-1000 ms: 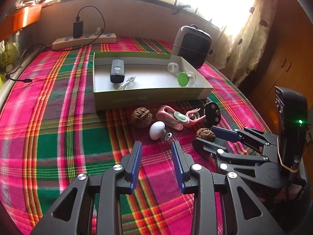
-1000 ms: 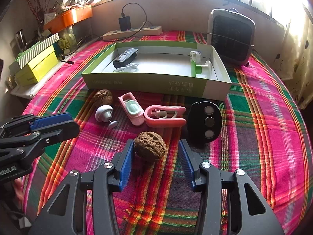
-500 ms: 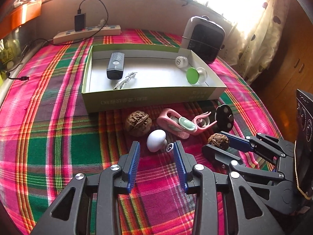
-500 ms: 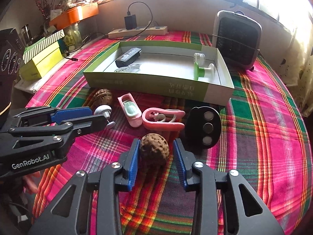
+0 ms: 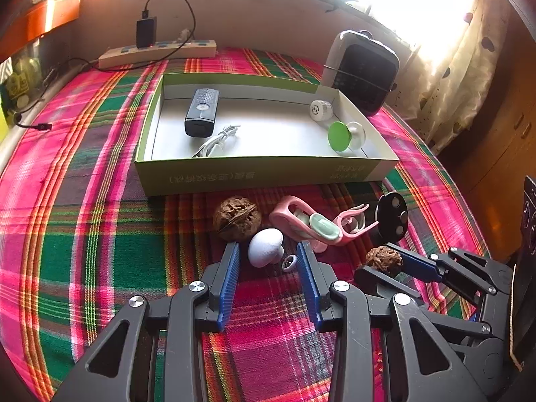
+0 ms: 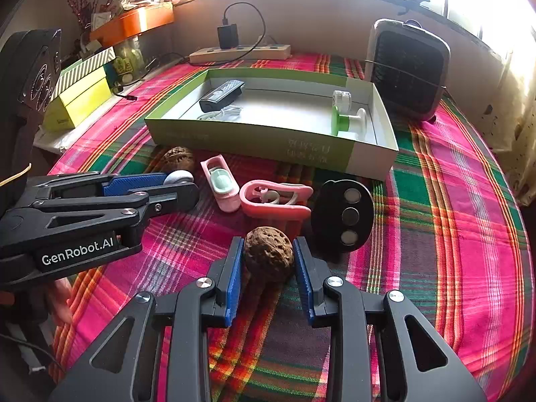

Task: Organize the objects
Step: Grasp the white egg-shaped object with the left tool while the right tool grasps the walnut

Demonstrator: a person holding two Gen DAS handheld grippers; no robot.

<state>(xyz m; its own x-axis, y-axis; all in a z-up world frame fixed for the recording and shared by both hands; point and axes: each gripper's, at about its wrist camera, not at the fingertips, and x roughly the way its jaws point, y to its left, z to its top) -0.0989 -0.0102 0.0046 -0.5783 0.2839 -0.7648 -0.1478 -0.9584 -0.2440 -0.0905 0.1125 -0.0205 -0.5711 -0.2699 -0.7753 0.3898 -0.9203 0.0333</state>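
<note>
Nearest in the right wrist view, the right hand-held gripper (image 6: 268, 264) is closing on a walnut (image 6: 268, 254) that rests on the plaid cloth (image 6: 452, 234); both blue pads look pressed to its sides. To do this well, I would finish the squeeze across the nut's widest part and lift straight up, since a round, hard shell may roll out of a skewed pinch. The left hand-held gripper (image 5: 268, 259) stands spread around a white knob (image 5: 265, 247), pads not touching it; centre it before closing. Just beyond lie a second walnut (image 5: 237, 217), two pink clips (image 5: 303, 224) and a black disc (image 6: 342, 216); farther off sits the green tray (image 5: 261, 176), holding a remote, a cable and small caps. Only the right view shows the yellow boxes (image 6: 78, 100); only the left view shows the knob's small ring (image 5: 288, 263).
</note>
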